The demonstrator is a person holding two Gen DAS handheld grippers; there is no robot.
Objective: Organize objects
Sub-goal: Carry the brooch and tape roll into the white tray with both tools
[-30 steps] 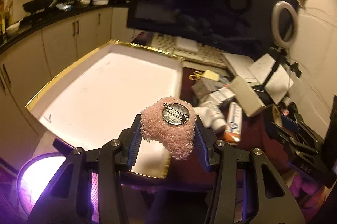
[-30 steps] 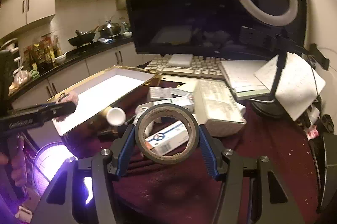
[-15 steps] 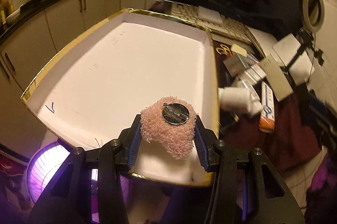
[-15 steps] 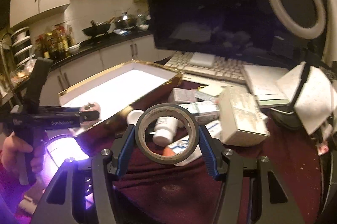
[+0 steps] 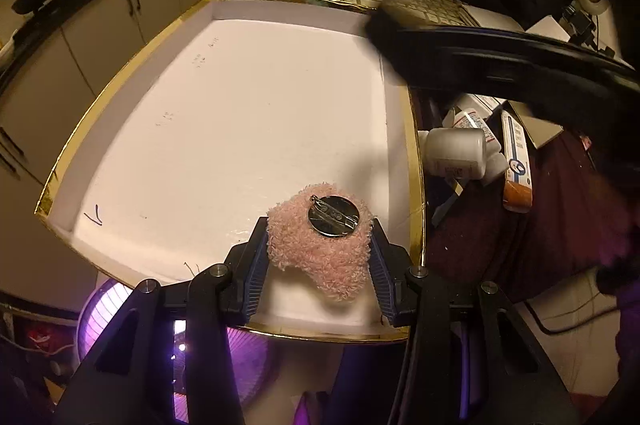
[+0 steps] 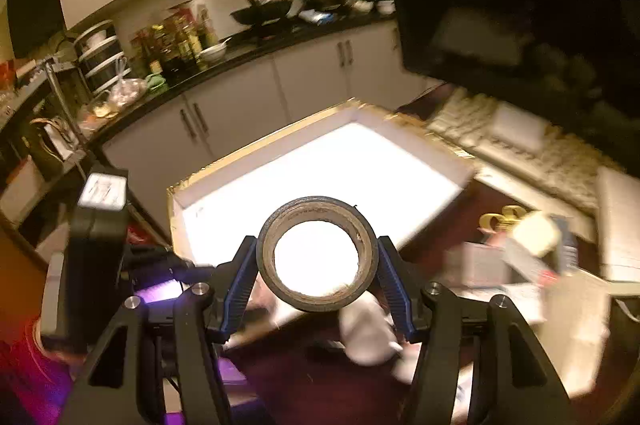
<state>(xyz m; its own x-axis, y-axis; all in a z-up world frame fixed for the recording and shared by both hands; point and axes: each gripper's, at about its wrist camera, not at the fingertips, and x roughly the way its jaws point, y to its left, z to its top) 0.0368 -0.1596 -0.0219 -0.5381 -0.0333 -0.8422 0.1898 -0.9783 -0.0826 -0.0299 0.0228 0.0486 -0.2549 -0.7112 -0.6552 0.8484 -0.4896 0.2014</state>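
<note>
Brooch, pink and fuzzy with its round metal pin-back facing up, sits pinched between the blue pads of your left gripper. It hangs over the near right corner of the white, gold-rimmed box, just inside the near edge, so the box floor lies directly below and ahead of the tongs. Whether the fuzz touches the floor cannot be told. Tape roll is clamped across its outer wall by your right gripper, its open core facing the camera. The roll is over the dark red tabletop side of the box's right edge, and the bright box floor lies ahead and to the left, as the right wrist view shows. Your left tongs are therefore the nearer to a release inside the box; the right ones likely must cross the rim first. White pill bottles lie on the tabletop just outside that right edge.
</note>
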